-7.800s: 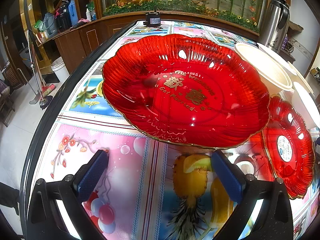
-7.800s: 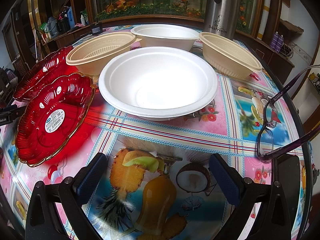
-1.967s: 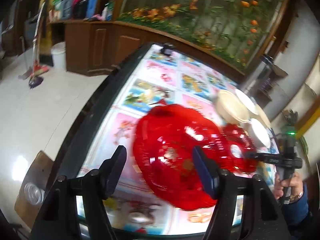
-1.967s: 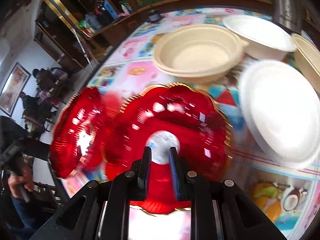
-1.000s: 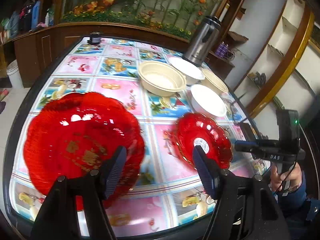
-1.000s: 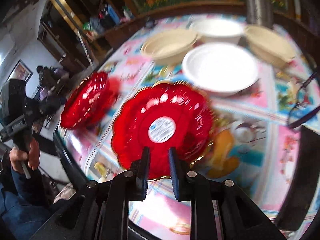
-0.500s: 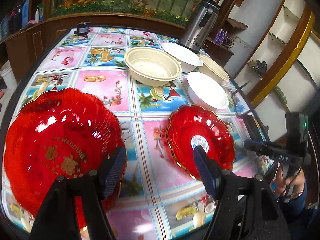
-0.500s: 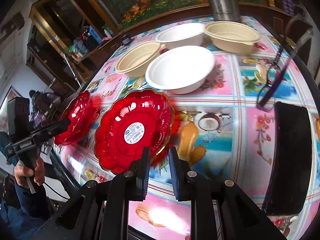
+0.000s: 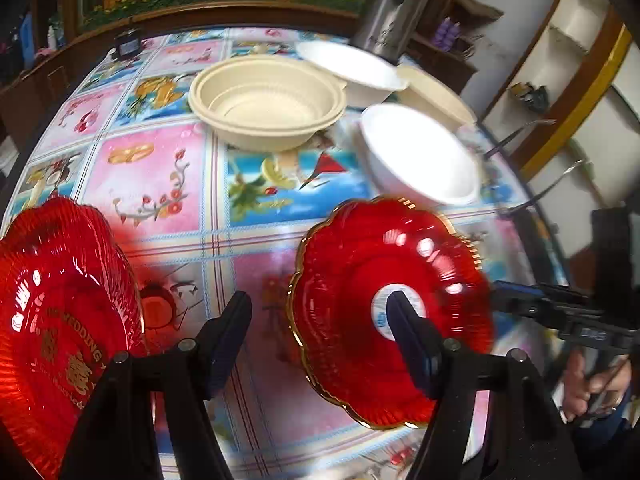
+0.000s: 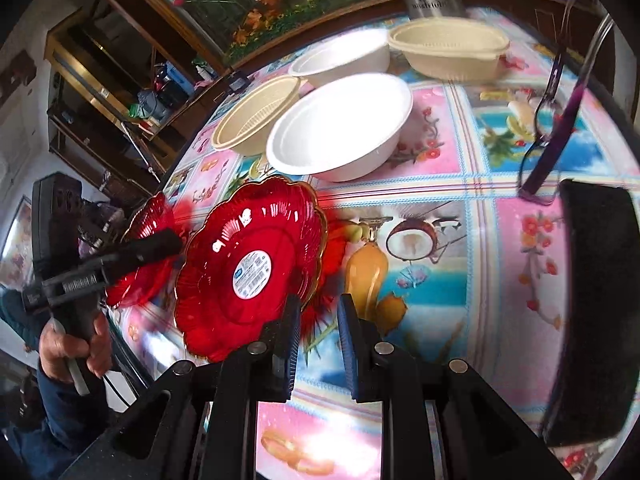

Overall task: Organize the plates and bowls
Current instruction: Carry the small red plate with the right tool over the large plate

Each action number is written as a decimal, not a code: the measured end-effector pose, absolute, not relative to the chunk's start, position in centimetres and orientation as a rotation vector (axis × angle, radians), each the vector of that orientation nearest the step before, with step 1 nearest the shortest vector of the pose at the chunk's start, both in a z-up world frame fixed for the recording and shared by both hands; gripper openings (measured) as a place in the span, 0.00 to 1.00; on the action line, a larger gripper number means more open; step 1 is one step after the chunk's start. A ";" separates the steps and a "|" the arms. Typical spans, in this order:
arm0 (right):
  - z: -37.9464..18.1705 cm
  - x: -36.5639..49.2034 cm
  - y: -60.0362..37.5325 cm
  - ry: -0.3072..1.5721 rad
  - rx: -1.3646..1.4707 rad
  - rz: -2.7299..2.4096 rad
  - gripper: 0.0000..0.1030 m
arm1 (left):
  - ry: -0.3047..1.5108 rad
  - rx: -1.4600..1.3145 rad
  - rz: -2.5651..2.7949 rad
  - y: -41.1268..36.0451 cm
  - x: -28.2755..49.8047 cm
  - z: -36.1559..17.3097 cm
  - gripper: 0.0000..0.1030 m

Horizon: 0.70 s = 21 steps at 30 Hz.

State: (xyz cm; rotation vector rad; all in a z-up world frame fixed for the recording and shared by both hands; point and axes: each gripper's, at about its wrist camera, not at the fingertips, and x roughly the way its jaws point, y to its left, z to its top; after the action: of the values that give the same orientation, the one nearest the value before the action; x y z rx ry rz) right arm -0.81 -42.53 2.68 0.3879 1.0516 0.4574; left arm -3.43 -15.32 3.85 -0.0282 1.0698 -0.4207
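A small red plate (image 10: 244, 268) with a white label hangs tilted over the table, and my right gripper (image 10: 318, 332) is shut on its near rim. In the left wrist view this small red plate (image 9: 360, 280) lies just ahead of my open left gripper (image 9: 320, 332), whose fingers hold nothing. The large red plate (image 9: 60, 328) with gold lettering rests at the table's near left, outside the left finger. A beige bowl (image 9: 268, 104), a white bowl (image 9: 420, 156), a second white bowl (image 9: 352, 64) and a second beige bowl (image 9: 436, 92) stand at the back.
A steel thermos (image 9: 396, 4) stands behind the bowls. Eyeglasses (image 10: 560, 112) and a flat black object (image 10: 592, 300) lie near the right edge. A small black device (image 9: 127, 46) sits at the far left. A hand (image 10: 72, 344) grips the left gripper's handle beyond the table edge.
The left wrist view has dropped closer to the table, with the large red plate sliding to its left edge. My right gripper has carried the small red plate lower and rolled.
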 end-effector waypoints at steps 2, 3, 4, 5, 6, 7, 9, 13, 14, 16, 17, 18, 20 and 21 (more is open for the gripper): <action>2.3 -0.4 -42.4 1.063 0.413 0.469 0.22 | 1.066 -0.010 -0.389 -15.6 -3.3 3.3 0.67; 2.1 -0.2 -42.2 1.068 0.412 0.472 0.23 | 1.056 0.005 -0.377 -15.8 -3.3 3.2 0.67; 2.0 0.0 -42.0 1.073 0.407 0.476 0.23 | 1.051 0.021 -0.370 -16.0 -3.3 3.1 0.67; 1.9 0.1 -41.8 1.078 0.406 0.475 0.23 | 1.047 0.036 -0.372 -16.3 -3.3 2.9 0.66; 1.7 0.3 -41.7 1.081 0.405 0.474 0.23 | 1.043 0.042 -0.370 -16.5 -3.3 2.8 0.59; 1.6 0.5 -41.5 1.084 0.402 0.474 0.23 | 1.033 0.058 -0.366 -16.7 -3.4 2.8 0.55; 1.4 0.7 -41.2 1.081 0.398 0.470 0.23 | 1.026 0.072 -0.380 -17.0 -3.6 2.9 0.46; 1.4 0.7 -41.0 1.061 0.405 0.468 0.13 | 1.024 0.071 -0.402 -17.5 -3.8 3.3 0.46; 1.6 0.6 -41.1 1.052 0.403 0.460 0.12 | 1.025 0.072 -0.403 -17.5 -3.9 3.4 0.46; 1.8 0.5 -41.4 1.045 0.387 0.443 0.11 | 1.028 0.051 -0.406 -17.2 -3.9 3.7 0.46; 1.9 0.3 -41.6 1.044 0.381 0.440 0.11 | 1.028 0.045 -0.409 -17.1 -3.9 3.9 0.46; 2.0 0.2 -41.8 1.043 0.381 0.438 0.11 | 1.026 0.040 -0.410 -16.9 -3.9 4.1 0.47; 2.2 -0.1 -42.7 1.033 0.384 0.422 0.11 | 1.020 0.024 -0.421 -16.8 -4.0 4.6 0.48; 2.2 -0.2 -43.0 1.032 0.386 0.420 0.11 | 1.021 0.019 -0.427 -16.9 -3.9 4.7 0.49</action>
State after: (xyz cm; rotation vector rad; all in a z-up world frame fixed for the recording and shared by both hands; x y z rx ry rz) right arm -0.24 -43.03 2.23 0.3860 1.0323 0.4198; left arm -3.93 -16.86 4.72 0.0193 1.0210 -0.4268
